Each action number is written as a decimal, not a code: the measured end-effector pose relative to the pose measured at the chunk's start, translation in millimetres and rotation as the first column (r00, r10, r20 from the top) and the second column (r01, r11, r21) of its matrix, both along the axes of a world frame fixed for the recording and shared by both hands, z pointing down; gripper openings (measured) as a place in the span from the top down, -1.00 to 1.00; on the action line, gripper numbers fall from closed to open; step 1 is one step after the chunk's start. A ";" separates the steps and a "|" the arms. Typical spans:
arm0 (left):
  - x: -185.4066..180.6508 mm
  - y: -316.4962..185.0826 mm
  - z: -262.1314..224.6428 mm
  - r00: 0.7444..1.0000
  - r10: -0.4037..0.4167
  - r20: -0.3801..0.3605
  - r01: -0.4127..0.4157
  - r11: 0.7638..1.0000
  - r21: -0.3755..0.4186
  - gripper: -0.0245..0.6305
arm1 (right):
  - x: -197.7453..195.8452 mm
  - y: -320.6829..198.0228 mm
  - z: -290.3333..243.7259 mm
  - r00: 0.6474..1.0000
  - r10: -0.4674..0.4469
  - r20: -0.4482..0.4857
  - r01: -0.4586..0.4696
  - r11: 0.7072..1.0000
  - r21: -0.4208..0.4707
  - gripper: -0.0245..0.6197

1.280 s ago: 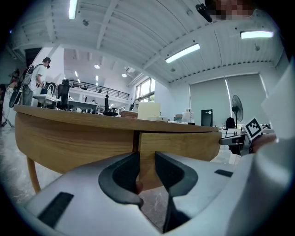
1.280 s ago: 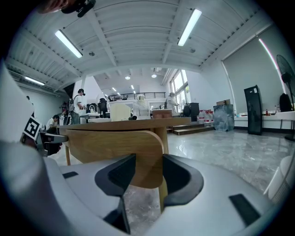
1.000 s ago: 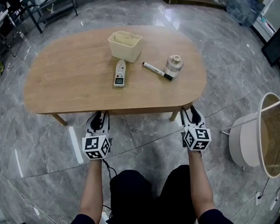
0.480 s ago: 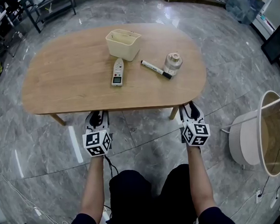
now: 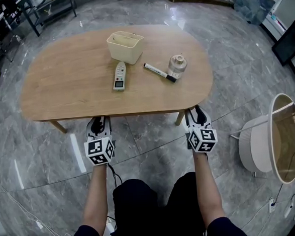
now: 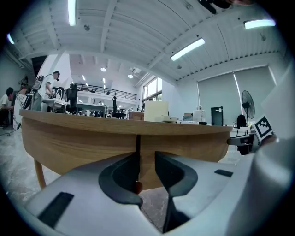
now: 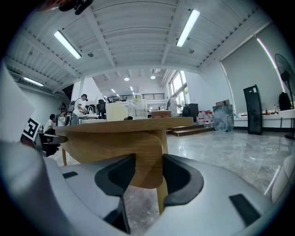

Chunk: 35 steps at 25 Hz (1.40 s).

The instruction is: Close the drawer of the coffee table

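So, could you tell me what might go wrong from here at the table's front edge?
The right hand-held gripper, jaws open, faces the table leg and the end of the front panel; pushing there might shove the whole coffee table instead of a drawer. The left hand-held gripper, also open, lines up with a vertical seam; a jaw tip could catch there. Any jolt could roll the marker on top.

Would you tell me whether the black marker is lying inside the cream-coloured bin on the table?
No, the marker lies flat on the tabletop beside the small jar, outside the bin.
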State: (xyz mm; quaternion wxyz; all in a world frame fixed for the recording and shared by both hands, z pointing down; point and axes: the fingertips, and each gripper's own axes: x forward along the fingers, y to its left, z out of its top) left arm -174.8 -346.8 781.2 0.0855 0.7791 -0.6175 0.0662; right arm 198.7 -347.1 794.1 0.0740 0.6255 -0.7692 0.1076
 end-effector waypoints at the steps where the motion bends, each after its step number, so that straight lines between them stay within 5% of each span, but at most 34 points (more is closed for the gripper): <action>1: -1.5 1.0 -1.6 1.000 -0.006 -0.006 0.006 1.000 0.005 0.56 | 0.3 0.9 -0.6 1.000 0.004 0.005 -0.004 1.000 0.001 0.31; 23: 1.0 74.9 -14.8 0.993 0.107 0.040 -0.111 0.989 0.096 0.56 | -8.7 80.9 -14.3 0.998 -0.053 -0.023 0.055 0.994 0.092 0.33; 35: -13.0 142.4 -9.5 0.998 0.057 -0.009 -0.056 0.996 0.066 0.56 | -18.5 150.3 -18.5 0.986 -0.130 -0.100 0.141 0.984 0.112 0.34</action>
